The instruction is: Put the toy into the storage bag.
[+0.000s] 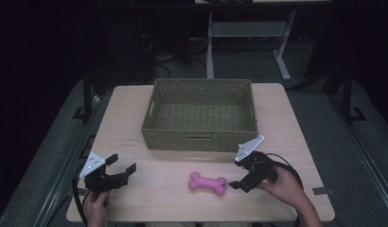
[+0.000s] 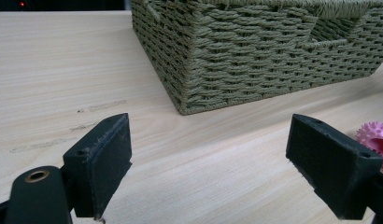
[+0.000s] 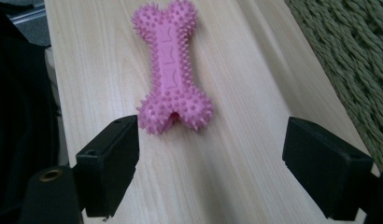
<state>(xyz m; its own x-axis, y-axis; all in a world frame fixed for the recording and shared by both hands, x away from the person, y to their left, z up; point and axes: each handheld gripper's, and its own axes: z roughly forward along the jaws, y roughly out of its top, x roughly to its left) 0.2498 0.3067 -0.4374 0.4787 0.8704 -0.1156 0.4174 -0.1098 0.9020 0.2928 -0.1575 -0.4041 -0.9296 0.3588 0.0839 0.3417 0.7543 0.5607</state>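
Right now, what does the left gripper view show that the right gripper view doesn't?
The left gripper view alone gives the basket's corner and woven side wall with its handle slot, and faint marks on the table. The right gripper view alone gives the whole pink spiky bone toy lying flat, just ahead of the open right claw. Both share the wooden table, some basket weave, a bit of the toy, and open black jaws.

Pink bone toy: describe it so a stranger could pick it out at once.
Start at the light wooden table and find the green woven basket at its middle. In front of the basket, on the bare wood nearer the person, lies the pink rubber bone-shaped toy, just left of the open right gripper. Its bright pink, spiky knobbed ends set it apart.
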